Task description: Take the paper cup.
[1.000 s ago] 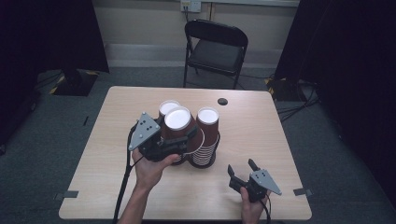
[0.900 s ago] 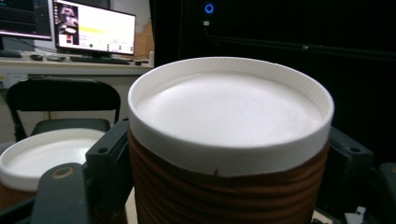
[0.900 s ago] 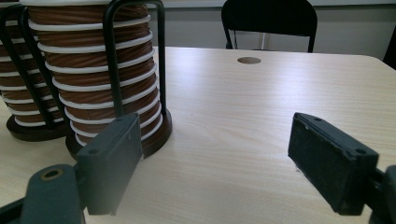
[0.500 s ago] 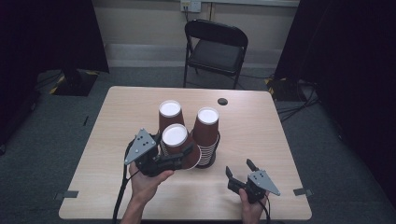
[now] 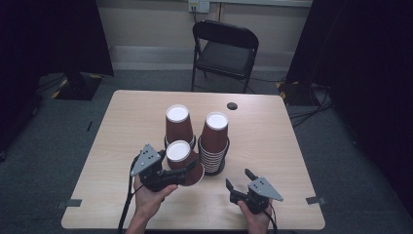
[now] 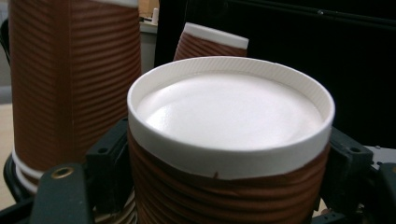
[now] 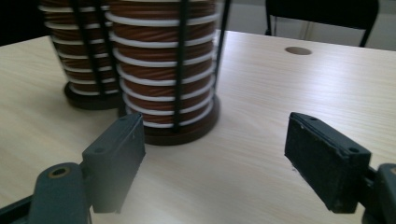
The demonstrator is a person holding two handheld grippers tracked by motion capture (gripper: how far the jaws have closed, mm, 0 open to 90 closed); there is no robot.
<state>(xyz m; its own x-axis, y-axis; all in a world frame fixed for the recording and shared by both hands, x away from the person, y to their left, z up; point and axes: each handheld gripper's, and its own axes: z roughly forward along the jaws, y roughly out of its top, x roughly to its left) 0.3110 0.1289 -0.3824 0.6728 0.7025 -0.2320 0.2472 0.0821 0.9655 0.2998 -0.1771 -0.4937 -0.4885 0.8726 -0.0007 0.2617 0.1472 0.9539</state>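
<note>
High view is showing the left gripper [image 5: 187,170] holding a single brown paper cup [image 5: 181,161] upside down, white base up, its fingers clamped on the ribbed wall from either side. The cup is sitting just off the near-left of the two cup stacks, its long axis leaning slightly from upright, low over the tabletop [image 5: 292,146]. The left stack [image 5: 177,124] is standing just beyond it and the right stack [image 5: 215,141] just to its right, each in a black wire holder. The right gripper [image 5: 241,184] is waiting near the tabletop's near edge with its fingers apart and empty, aimed toward the right stack's base. The held cup is lying nearer the left stack, so any placing there would likely call for moving it away and up.
</note>
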